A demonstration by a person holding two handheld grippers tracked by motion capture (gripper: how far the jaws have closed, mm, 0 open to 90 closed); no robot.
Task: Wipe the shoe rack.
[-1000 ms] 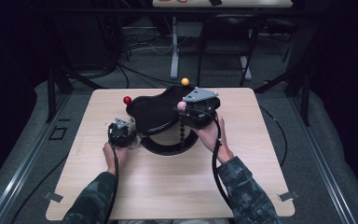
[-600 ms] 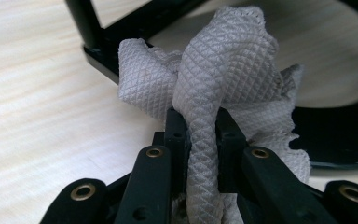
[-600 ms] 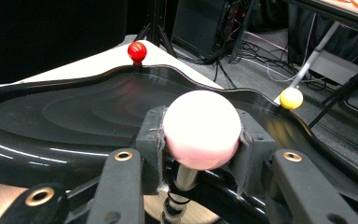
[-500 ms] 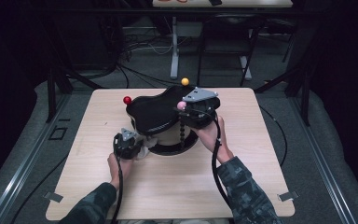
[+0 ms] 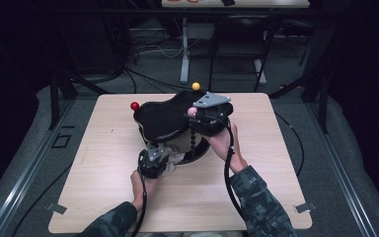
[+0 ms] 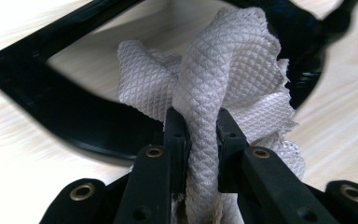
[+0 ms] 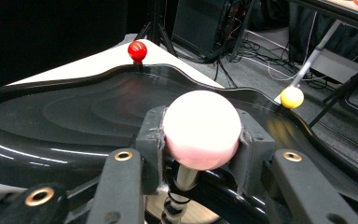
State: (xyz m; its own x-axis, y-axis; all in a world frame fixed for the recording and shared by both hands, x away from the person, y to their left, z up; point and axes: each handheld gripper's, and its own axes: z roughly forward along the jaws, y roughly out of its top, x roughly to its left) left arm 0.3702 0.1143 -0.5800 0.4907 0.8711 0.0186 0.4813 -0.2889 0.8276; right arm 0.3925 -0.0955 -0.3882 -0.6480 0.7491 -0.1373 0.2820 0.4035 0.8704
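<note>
cloth and black tray stand, both grippers engaged

item one: your left gripper (image 5: pixel 154 159), at the near left foot of the stand; its jaws were pinched tight on a grey waffle-weave cloth (image 6: pixel 223 88); the cloth bunched upward between the pads and pressed against the stand's glossy black base ring (image 6: pixel 65 114); pale wood table (image 5: pixel 103 148) beneath.

item two: your right gripper (image 7: pixel 200 140), at the right side of the black tray (image 7: pixel 74 112); its jaws were clamped on a pink ball knob (image 7: pixel 201 129), one pad against each side; the knob sat on a short post at the tray's near rim.

item three: red ball knob (image 7: pixel 137 50) at the tray's far left edge; yellow ball knob (image 7: pixel 292 97) at its far right edge; both well apart from your grippers.

item four: the tray itself, wavy-rimmed and shallow, raised above the table on the stand; the cloth lay just under its near left edge.
</note>
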